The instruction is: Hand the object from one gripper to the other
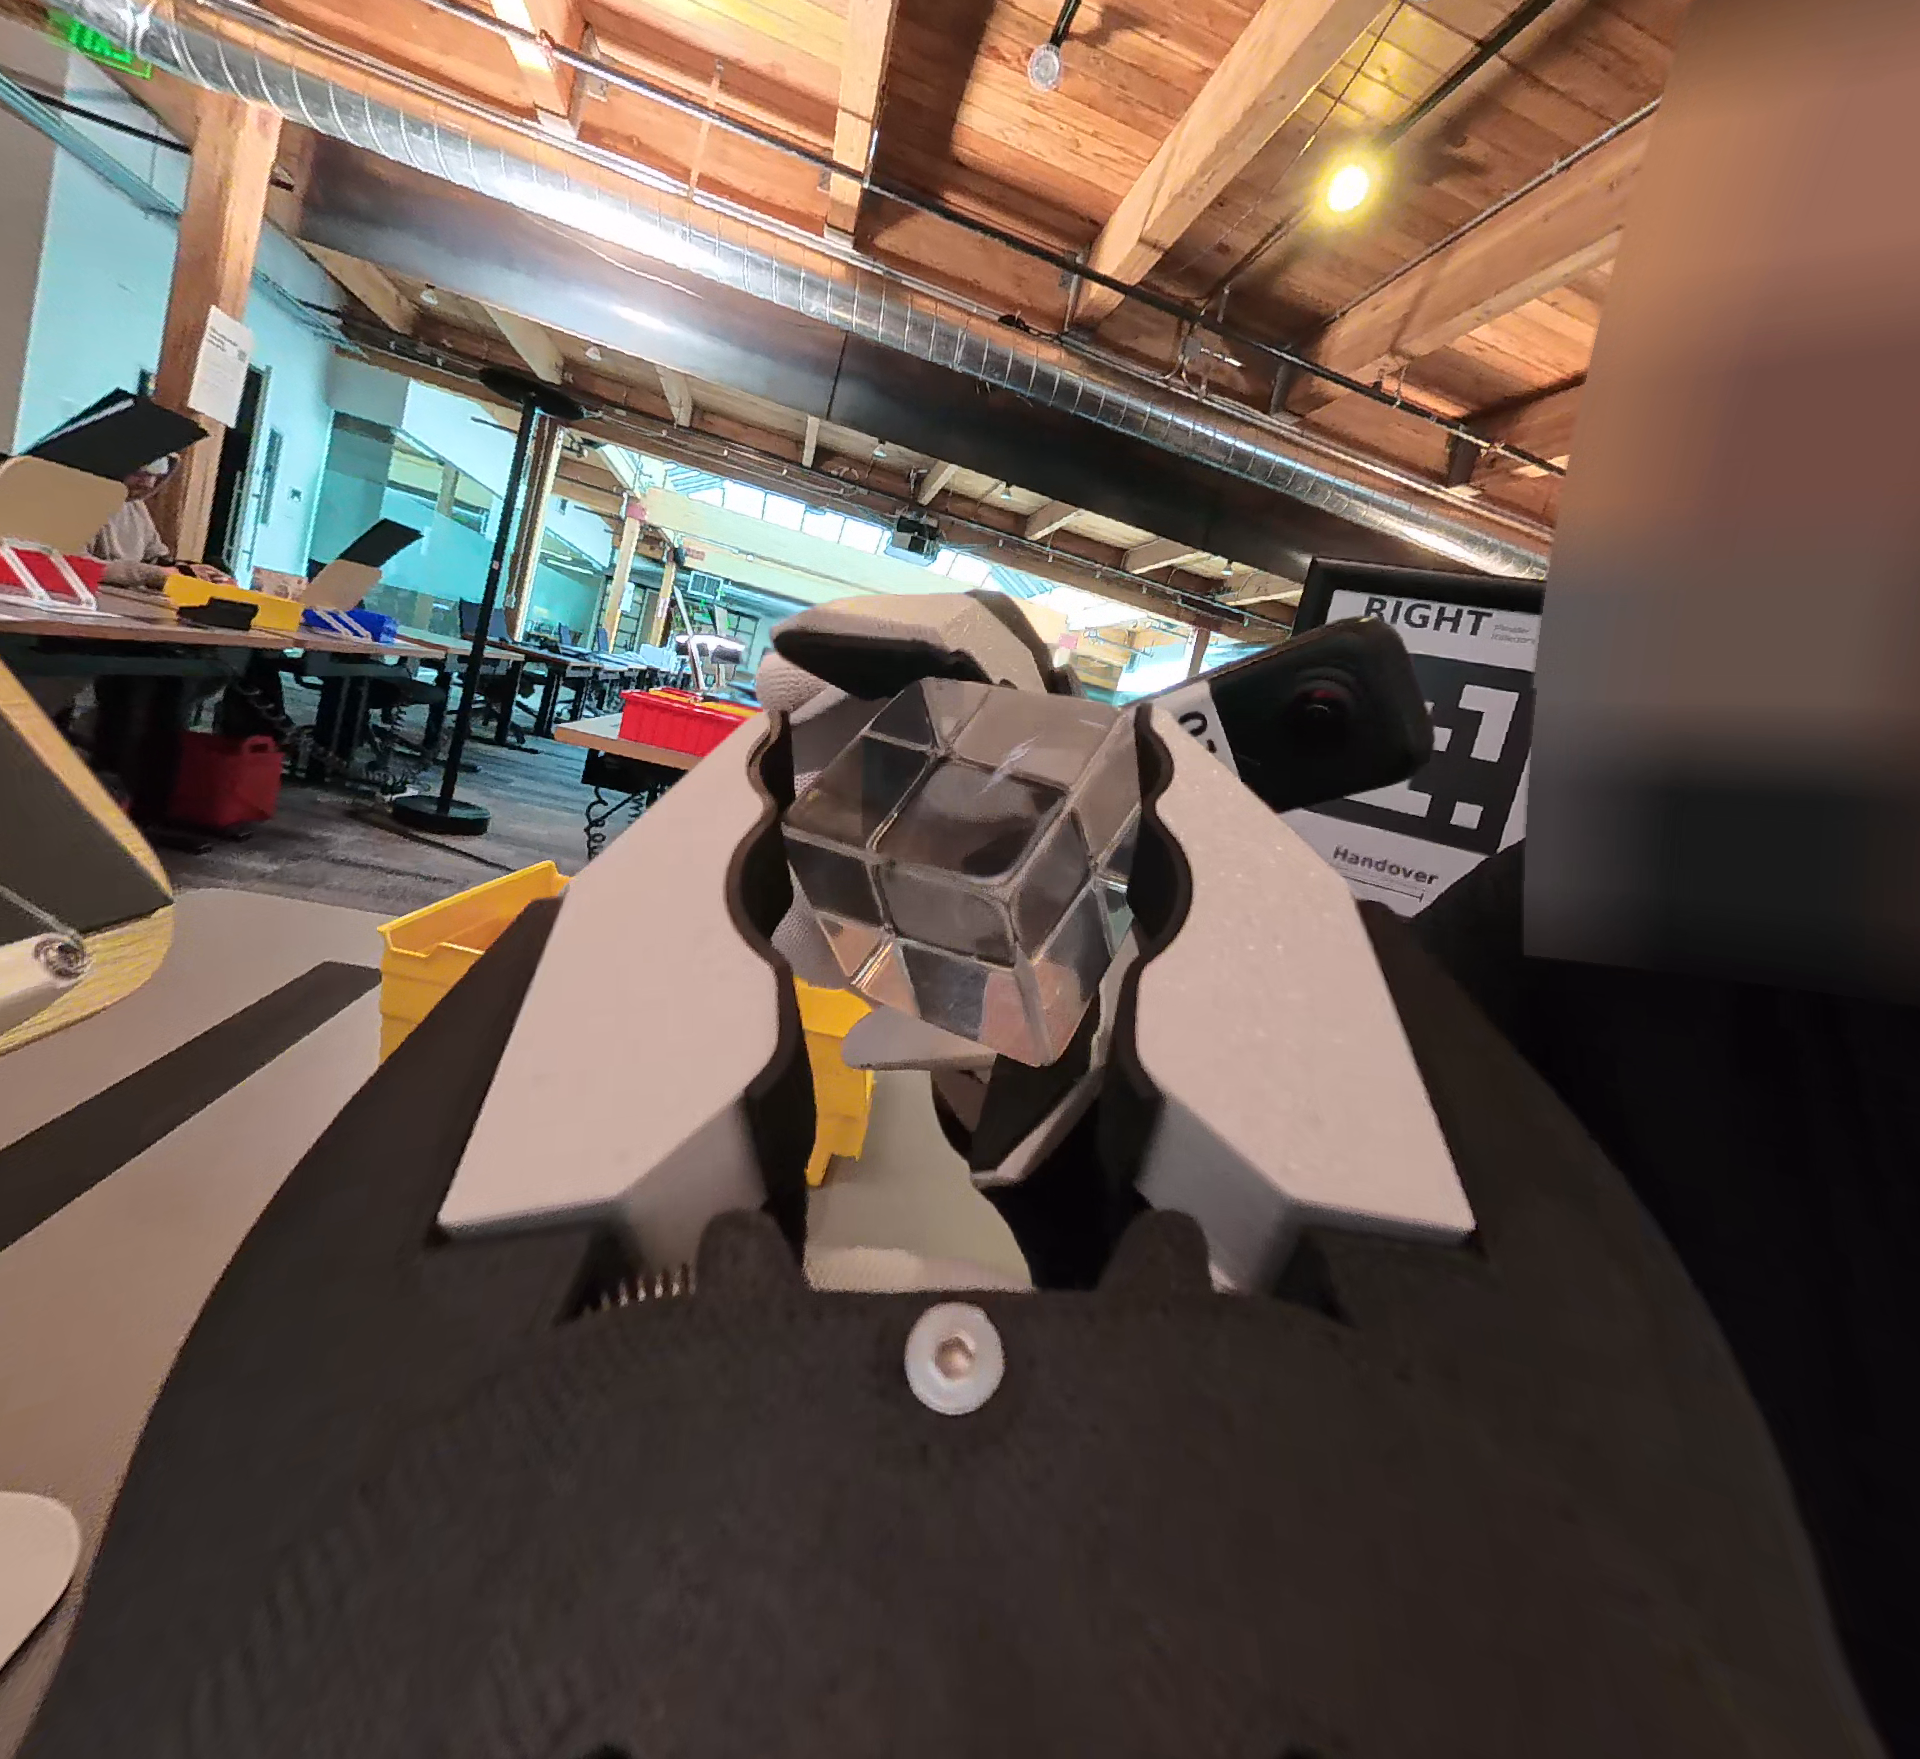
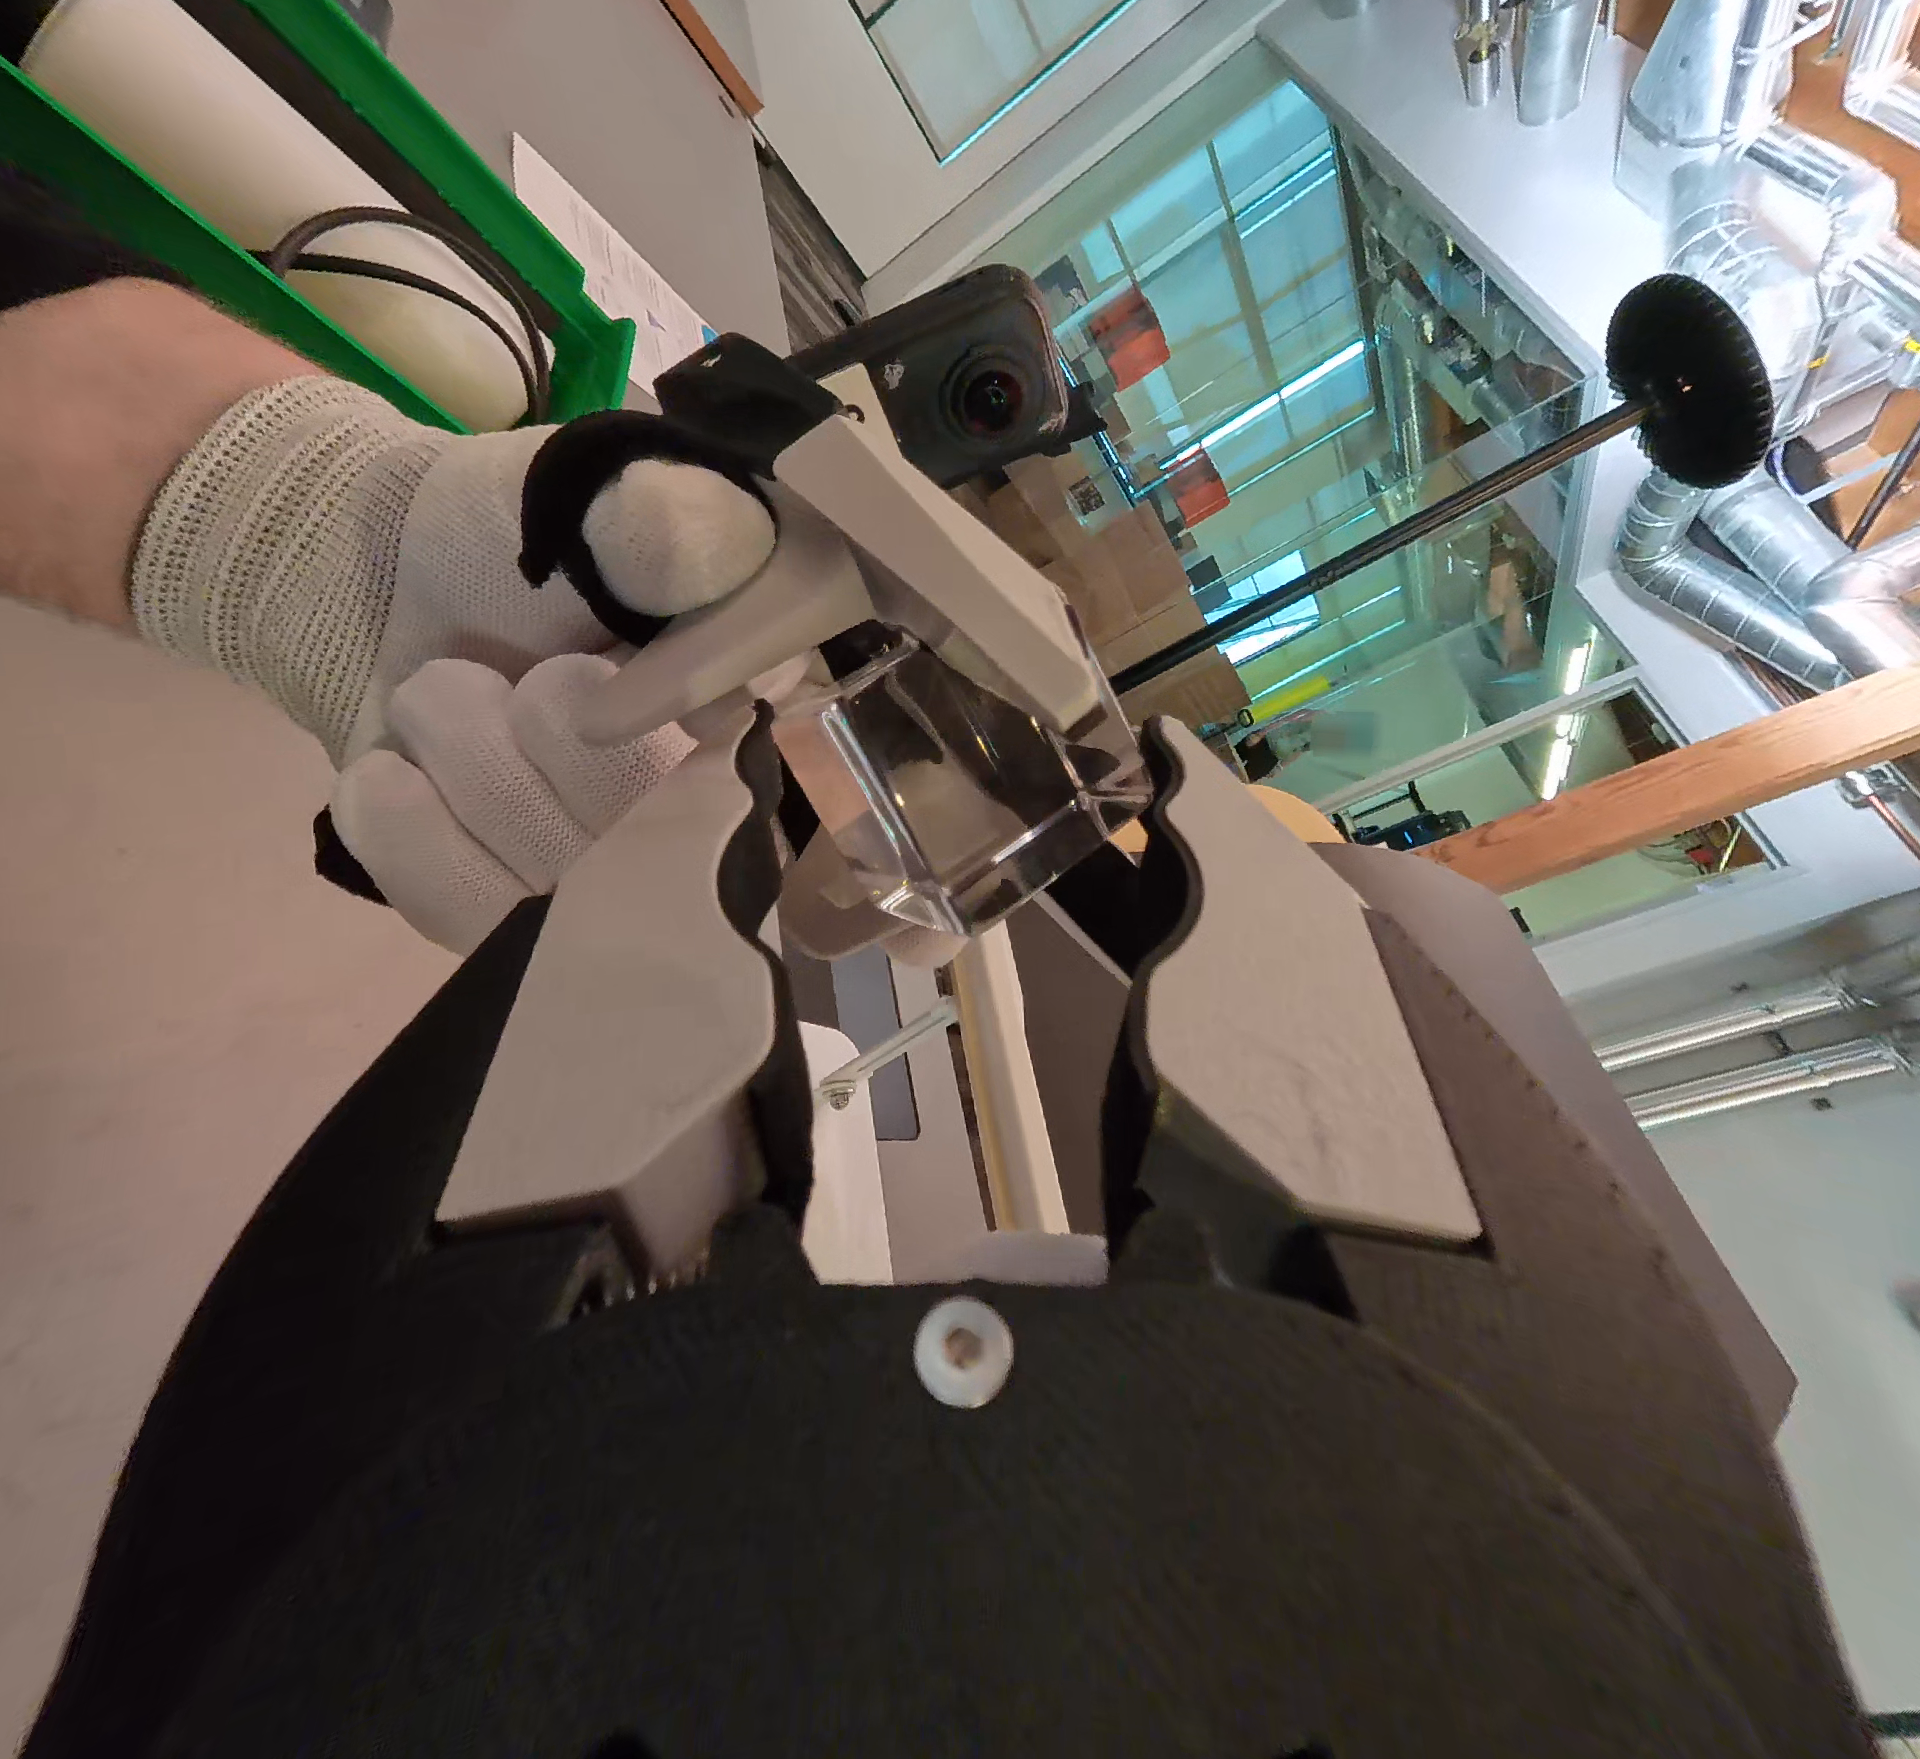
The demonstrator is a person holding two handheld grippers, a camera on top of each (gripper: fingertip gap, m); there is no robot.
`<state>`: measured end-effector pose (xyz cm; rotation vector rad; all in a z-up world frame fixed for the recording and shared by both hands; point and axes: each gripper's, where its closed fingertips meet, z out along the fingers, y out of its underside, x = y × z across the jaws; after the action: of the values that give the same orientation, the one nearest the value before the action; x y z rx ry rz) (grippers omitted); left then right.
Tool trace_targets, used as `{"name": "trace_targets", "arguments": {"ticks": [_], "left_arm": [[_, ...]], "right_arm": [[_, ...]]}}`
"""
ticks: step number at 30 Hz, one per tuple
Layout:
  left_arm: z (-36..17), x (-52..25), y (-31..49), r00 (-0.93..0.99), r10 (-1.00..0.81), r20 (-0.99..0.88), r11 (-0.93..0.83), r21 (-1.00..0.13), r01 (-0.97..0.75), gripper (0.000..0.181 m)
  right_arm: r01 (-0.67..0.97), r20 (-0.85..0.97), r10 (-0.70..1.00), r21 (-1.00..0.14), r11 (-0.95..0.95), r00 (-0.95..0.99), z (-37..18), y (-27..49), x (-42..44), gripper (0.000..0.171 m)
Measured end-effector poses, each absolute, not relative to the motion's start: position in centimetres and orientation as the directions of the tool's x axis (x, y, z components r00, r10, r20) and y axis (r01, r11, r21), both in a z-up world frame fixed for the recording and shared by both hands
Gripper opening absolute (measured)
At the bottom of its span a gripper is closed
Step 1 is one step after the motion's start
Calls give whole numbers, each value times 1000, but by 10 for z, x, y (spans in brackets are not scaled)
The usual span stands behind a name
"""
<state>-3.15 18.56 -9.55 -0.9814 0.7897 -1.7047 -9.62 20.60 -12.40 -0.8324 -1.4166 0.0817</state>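
Note:
A clear acrylic cube (image 1: 966, 868) sits between the two grey fingers of my left gripper (image 1: 958, 733), and both pads touch its sides. In the right wrist view the same cube (image 2: 966, 795) sits between the fingers of my right gripper (image 2: 963, 733), which also touch it. The two grippers face each other and hold the cube crosswise in the air. In the left wrist view the right gripper's fingers (image 1: 883, 649) lie above and below the cube. In the right wrist view the left gripper's fingers (image 2: 935, 556) do the same, held by a white-gloved hand (image 2: 416, 587).
Yellow bins (image 1: 457, 940) stand on the grey table (image 1: 208, 1034) below and to the left. A marker board (image 1: 1455, 670) is behind the right gripper. A green bin (image 2: 312, 99) lies behind the gloved hand. A black lamp pole (image 2: 1455, 514) stands farther off. Tip to tip, the grippers are about 6 centimeters apart.

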Motion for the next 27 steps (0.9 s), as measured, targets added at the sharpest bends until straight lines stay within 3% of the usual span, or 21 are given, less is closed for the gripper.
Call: {"name": "trace_targets", "arguments": {"ticks": [1,11,27], "left_arm": [[-95,-32,185,-200,-948,246,-310,-848,429,63],[-95,-34,192,-179,-947,269,-321,-837,443,60],[-109,-36,214,21,-968,251,-229,-910,347,64]], "right_arm": [[422,833,516,-548,722,200,-124,206,-97,67],[478,855,483,-509,716,187,-126,213,-89,66],[597,900,391,-424,681,192,-121,233,-62,66]]}}
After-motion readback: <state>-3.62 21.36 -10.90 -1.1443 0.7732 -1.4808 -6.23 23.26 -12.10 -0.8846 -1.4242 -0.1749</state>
